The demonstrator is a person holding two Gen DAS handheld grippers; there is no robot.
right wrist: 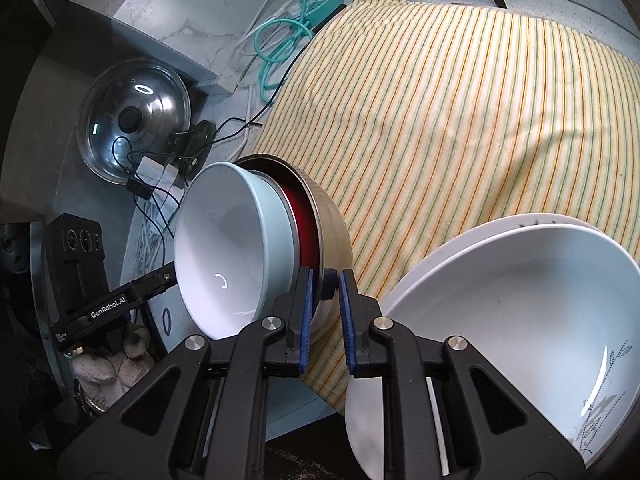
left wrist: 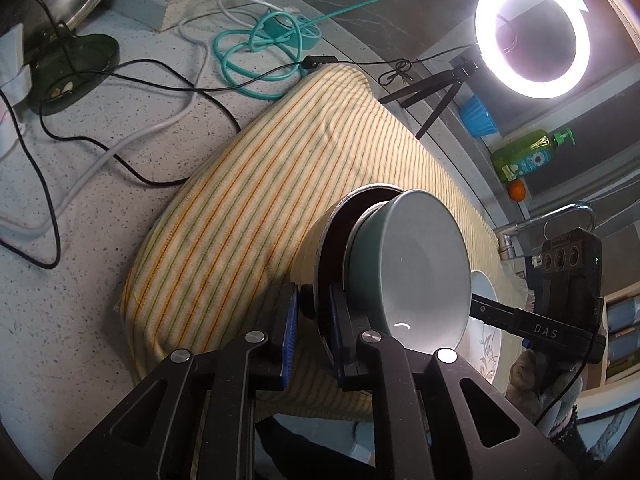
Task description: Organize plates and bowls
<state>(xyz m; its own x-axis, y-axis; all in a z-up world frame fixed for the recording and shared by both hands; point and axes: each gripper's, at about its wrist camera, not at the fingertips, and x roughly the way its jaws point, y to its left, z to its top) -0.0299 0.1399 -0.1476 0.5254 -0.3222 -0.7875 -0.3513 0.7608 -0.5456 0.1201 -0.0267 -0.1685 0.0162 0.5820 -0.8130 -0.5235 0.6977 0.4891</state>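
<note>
Ring light (left wrist: 532, 34) glaring, overexposed; fisheye edges dark, bent; striped cloth (right wrist: 460, 120) softly shadowed.

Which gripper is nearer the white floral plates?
Right. The right gripper grips the steel bowl right beside the white floral plates; the left gripper holds the bowl's opposite rim.

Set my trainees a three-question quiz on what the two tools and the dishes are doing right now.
1. True or false: the pale blue bowl sits nested inside the metal bowl.
2. Where does the left tool grip the metal bowl? A. its rim B. its base C. nowhere
3. How many white plates are stacked beside the right tool?

Key: 1 true; 2 A; 3 two.
</note>
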